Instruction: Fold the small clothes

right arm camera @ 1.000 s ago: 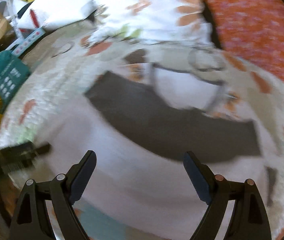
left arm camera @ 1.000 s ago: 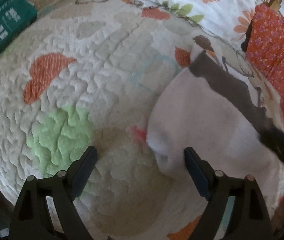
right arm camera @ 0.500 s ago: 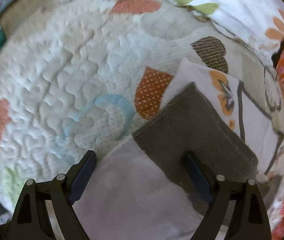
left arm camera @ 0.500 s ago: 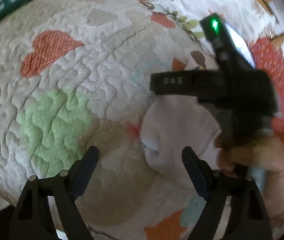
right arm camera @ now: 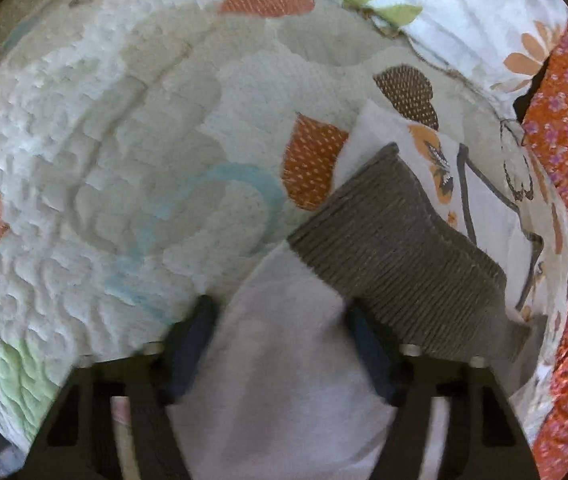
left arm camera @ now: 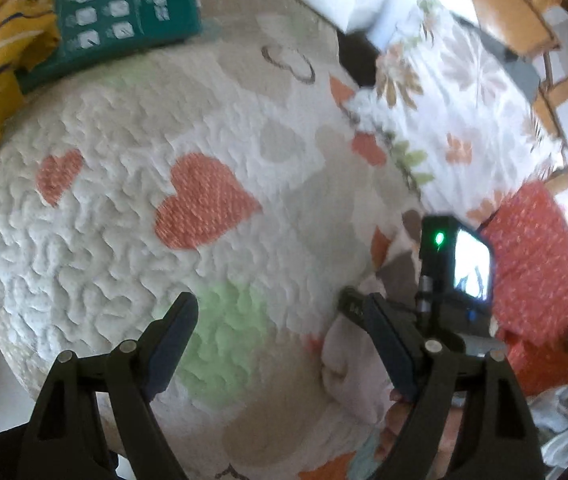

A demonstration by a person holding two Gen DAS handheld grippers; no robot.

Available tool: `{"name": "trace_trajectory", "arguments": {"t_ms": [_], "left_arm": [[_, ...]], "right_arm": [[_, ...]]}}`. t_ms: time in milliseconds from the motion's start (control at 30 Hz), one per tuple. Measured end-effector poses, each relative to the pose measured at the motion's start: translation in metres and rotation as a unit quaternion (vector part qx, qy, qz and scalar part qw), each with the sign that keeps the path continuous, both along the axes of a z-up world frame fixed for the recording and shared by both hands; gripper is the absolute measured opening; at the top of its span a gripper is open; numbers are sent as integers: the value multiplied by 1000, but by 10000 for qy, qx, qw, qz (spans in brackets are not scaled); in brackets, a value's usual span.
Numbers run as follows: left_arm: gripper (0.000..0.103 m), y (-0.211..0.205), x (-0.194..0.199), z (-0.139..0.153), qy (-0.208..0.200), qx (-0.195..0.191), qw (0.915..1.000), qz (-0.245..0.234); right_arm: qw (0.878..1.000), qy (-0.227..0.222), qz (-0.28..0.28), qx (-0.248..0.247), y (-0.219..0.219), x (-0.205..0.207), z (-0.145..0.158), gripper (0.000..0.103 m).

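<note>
Two grippers | right gripper [right arm camera: 279, 340] closing astride sock [right arm camera: 284, 360], seemingly not yet pinching | left gripper [left arm camera: 279, 344] open, empty | next: lift, fold toward cuff [right arm camera: 400, 256].

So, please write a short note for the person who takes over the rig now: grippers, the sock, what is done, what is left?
Right gripper: jaws closing around the white sock near its grey cuff; pads not clearly pressing yet.
Left gripper: open, empty, above the quilt.
The sock lies flat on the quilt.
Done: no fold visible.
Left: grip, fold the sock.
</note>
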State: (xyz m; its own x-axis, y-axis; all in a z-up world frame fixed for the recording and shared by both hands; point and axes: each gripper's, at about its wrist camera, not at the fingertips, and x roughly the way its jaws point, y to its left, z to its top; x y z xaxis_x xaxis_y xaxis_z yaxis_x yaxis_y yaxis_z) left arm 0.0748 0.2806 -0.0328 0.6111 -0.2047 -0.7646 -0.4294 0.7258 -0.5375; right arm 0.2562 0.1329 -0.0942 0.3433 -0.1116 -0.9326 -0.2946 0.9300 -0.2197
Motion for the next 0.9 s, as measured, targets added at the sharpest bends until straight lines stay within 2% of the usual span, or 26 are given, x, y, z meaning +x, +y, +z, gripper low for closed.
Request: {"name": "trace_trajectory", "arguments": {"t_ms": [33, 67, 100, 167, 233, 367, 433, 633, 767, 833, 900], "left_arm": [[84, -6, 3, -5, 116, -23, 9999, -98], [84, -9, 8, -9, 197, -25, 9997, -150], [84, -13, 14, -13, 273, -12, 9994, -195], [84, -24, 17, -18, 382, 50, 9988, -301], [84, -31, 19, -19, 414, 132, 9985, -347], [84, -47, 25, -19, 448, 210, 9979, -423], [84, -62, 32, -20, 466, 238, 9969, -584], [84, -124, 50, -21, 433, 358, 9904, -1260], [84, -176, 61, -22, 365, 400, 9816, -1833], [84, -200, 64, -24, 349, 499, 9753, -2123], [84, -211, 66, -25, 340, 591, 9731, -2202]], "right_arm": [[9998, -189, 66, 4, 2, -7, 1, 42], [9996, -286, 75, -12, 2, -12, 1, 32], [9994, -353, 45, 52, -4, -15, 3, 18], [9982, -262, -55, 536, -24, -18, 11, 12], [9938, -244, -179, 1072, -55, -18, 29, 11], [9834, -594, -456, 1650, -130, -31, 66, 10], [9791, -727, -651, 1787, -168, -35, 80, 10], [9576, -1232, -1676, 1992, -322, -63, 109, 10], [9446, -1300, -2441, 1768, -418, -94, 98, 10], [9413, -1205, -2681, 1662, -446, -106, 80, 10], [9357, -1142, -2754, 1888, -460, -116, 66, 10]]}}
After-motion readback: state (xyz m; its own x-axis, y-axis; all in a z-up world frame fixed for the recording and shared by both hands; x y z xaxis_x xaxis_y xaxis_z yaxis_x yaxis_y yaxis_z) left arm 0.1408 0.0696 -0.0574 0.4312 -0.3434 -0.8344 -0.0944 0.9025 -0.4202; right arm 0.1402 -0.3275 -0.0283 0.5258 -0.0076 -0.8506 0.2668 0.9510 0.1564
